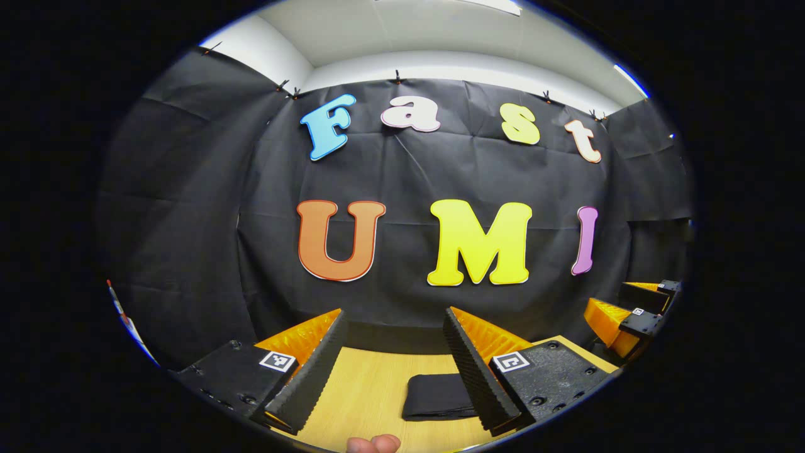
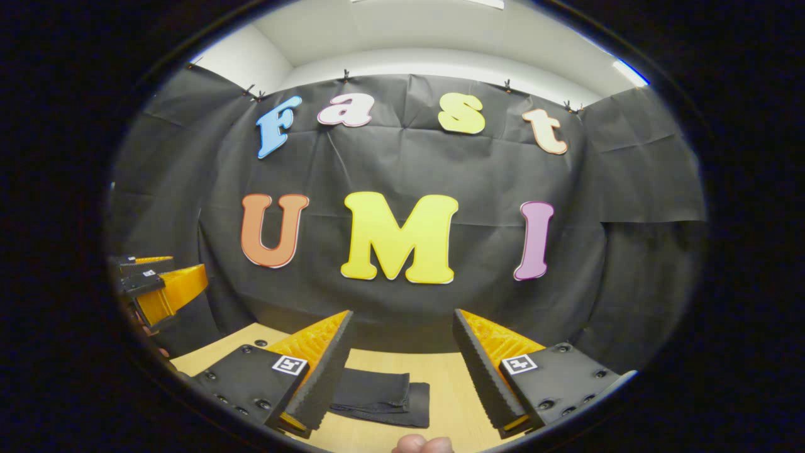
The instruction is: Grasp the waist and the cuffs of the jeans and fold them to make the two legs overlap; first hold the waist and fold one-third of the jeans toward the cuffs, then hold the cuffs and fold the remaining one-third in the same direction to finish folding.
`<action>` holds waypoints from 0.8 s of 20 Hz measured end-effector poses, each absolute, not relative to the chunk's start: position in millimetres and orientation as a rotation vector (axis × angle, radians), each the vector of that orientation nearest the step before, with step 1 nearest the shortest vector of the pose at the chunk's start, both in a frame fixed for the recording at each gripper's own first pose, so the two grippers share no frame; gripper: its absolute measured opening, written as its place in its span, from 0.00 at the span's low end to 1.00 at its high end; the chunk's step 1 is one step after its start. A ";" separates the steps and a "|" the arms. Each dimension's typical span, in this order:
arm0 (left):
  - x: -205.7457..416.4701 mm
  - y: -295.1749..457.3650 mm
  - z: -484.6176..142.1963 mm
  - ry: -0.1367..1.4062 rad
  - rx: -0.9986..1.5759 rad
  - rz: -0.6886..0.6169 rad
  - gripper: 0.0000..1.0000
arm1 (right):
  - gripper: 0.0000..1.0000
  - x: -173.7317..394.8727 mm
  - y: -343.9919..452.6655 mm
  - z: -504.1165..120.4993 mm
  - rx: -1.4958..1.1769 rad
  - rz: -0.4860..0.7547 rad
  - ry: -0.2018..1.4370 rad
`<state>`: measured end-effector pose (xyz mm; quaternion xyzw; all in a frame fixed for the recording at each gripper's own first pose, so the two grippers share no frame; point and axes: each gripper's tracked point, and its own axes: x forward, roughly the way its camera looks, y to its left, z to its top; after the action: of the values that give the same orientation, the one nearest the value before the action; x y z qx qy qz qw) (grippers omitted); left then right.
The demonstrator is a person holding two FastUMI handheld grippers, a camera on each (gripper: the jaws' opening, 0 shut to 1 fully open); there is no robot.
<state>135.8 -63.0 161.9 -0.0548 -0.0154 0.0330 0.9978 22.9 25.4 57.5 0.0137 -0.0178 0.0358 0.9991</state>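
Observation:
The jeans [image 1: 437, 396] lie folded into a small dark rectangle on the wooden table [image 1: 371, 384], just below and between my left gripper's fingers. My left gripper [image 1: 394, 318] is held above the table, open, with nothing between its fingers. In the right gripper view the folded jeans [image 2: 377, 393] lie flat, partly hidden behind the left-hand finger. My right gripper [image 2: 403, 314] is also open and empty, raised above the table [image 2: 449, 384]. Each gripper appears at the edge of the other's view: the right gripper [image 1: 629, 305] at far right, the left gripper [image 2: 160, 277] at far left.
The black cloth wall [image 1: 409, 176] stands close behind the table's far edge. A thumb tip [image 1: 374, 443] pokes in at the bottom of the left gripper view, and another thumb tip [image 2: 421, 443] in the right gripper view.

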 end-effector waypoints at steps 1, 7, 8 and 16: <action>127.8 -58.0 160.0 -0.035 -0.107 0.069 0.98 | 0.94 21.3 26.5 59.1 0.027 0.073 -0.044; 120.6 -47.9 155.6 -0.026 -0.118 0.089 0.98 | 0.94 15.4 33.8 60.4 0.054 0.088 -0.047; 120.0 -46.6 156.1 -0.027 -0.119 0.094 0.98 | 0.94 15.9 34.9 57.7 0.052 0.090 -0.040; 117.2 -46.9 152.1 -0.011 -0.112 0.088 0.98 | 0.94 13.7 37.2 54.8 0.053 0.085 -0.024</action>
<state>117.2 -46.9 152.1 -0.0559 -0.0053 0.0442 0.9974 13.7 37.2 54.8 0.0263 -0.0121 0.0424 0.9987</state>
